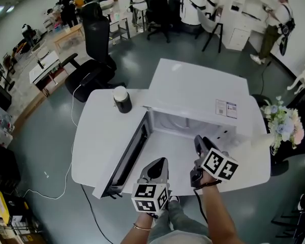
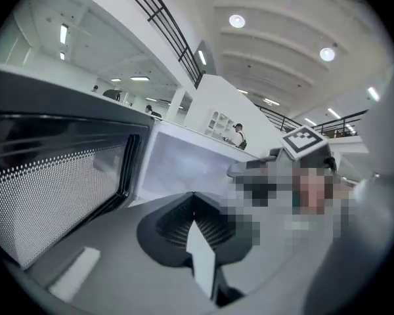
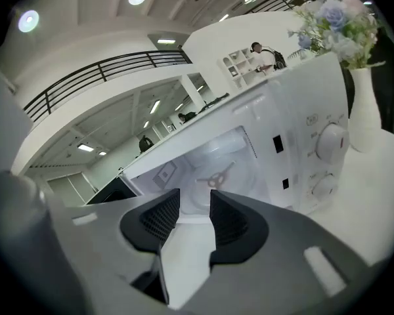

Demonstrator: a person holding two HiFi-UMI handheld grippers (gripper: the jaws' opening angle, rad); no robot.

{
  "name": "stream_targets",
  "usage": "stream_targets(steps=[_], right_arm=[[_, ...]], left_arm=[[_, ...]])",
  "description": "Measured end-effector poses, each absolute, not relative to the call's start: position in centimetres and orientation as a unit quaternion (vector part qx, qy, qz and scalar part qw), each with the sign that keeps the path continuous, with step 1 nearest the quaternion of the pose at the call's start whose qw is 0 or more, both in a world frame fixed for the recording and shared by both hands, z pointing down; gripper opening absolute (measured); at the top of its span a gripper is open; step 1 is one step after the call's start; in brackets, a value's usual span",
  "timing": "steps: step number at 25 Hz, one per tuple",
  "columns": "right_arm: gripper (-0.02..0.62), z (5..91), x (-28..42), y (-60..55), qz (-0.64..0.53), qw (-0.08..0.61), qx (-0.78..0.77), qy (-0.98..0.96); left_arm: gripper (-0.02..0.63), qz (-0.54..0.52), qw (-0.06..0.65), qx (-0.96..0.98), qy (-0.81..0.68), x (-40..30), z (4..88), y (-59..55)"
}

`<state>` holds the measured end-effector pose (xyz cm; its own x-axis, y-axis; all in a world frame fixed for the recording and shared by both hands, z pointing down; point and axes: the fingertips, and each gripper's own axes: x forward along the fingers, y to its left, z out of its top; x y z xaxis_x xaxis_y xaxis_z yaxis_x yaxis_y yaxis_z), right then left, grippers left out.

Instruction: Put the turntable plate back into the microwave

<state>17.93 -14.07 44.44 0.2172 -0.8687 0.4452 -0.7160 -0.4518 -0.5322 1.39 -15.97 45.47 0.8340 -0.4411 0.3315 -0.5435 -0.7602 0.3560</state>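
Microwave door [image 2: 52, 195] cut off at left gripper view's edge.

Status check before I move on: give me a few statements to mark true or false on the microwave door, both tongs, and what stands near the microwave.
1. The door of the microwave is open. True.
2. The left tongs are spread wide. False: they are shut, with nothing between them.
3. The right tongs grip a plate. False: they are open and empty.
4. A vase of flowers stands to the microwave's right. True.
5. The black canister sits on top of the microwave. False: it stands on the table, left of it.
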Motion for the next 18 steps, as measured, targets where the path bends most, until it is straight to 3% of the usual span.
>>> stream_targets(steps=[2,5,10,18], right_arm=[[0.146,43.7,17.3,-13.4,-0.35,0.092,-0.772,0.523],[0.057,42.5,16.9,-12.3,-0.334,0.075,-0.777,0.528],[0.013,40.2,16.3,-10.5,-0.304,0.064,-0.78,0.543],[0.009,37.5,16.3,-7.1,-0.237,0.04,-0.807,0.54]], left_arm=[[0.0,0.112,0.219,0.933,-0.264,1.7,44.5,-16.1],[0.0,0.112,0.212,0.934,-0.264,2.1,43.1,-16.4],[0.0,0.113,0.199,0.938,-0.26,2.8,41.1,-16.8],[0.0,0.102,0.186,0.942,-0.262,3.7,39.0,-18.3]])
